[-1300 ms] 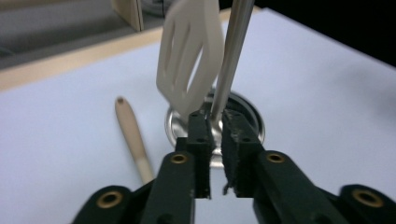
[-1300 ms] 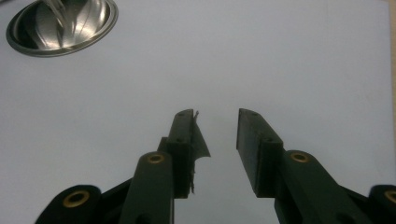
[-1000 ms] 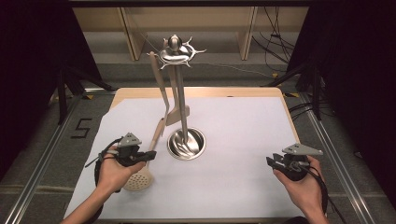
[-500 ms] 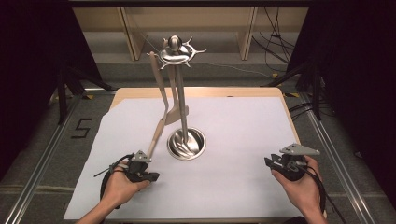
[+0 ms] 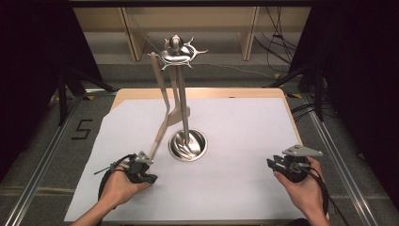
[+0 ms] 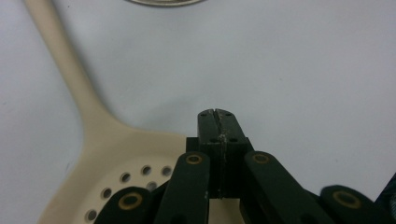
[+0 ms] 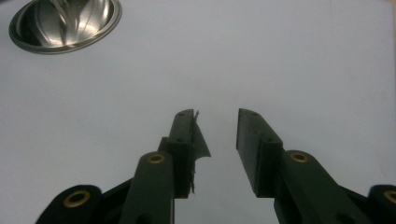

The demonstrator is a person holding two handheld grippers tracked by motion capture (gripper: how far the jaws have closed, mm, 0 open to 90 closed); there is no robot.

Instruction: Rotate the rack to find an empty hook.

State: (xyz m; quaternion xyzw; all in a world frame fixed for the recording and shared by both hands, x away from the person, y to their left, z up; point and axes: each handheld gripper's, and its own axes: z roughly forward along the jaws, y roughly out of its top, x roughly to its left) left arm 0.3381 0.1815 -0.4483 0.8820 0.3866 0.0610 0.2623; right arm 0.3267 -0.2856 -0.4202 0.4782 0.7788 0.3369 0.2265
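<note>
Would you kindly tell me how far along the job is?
Done: a spatula hangs on the stand. In hand: the left gripper, jaws shut, sits over the skimmer head. Left: probably hanging the skimmer; the right gripper is open.

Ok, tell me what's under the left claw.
Under the shut left claw lies the cream slotted spoon: its perforated head shows beside the jaws. The part of the head beneath them is covered.

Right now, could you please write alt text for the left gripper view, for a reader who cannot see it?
The left gripper has its two black jaws shut, with nothing seen between the tips, above a white table covering. A cream plastic slotted spoon with a round perforated head lies under and left of the jaws, its handle running to the upper left. A shiny metal base rim edges the top.
</note>
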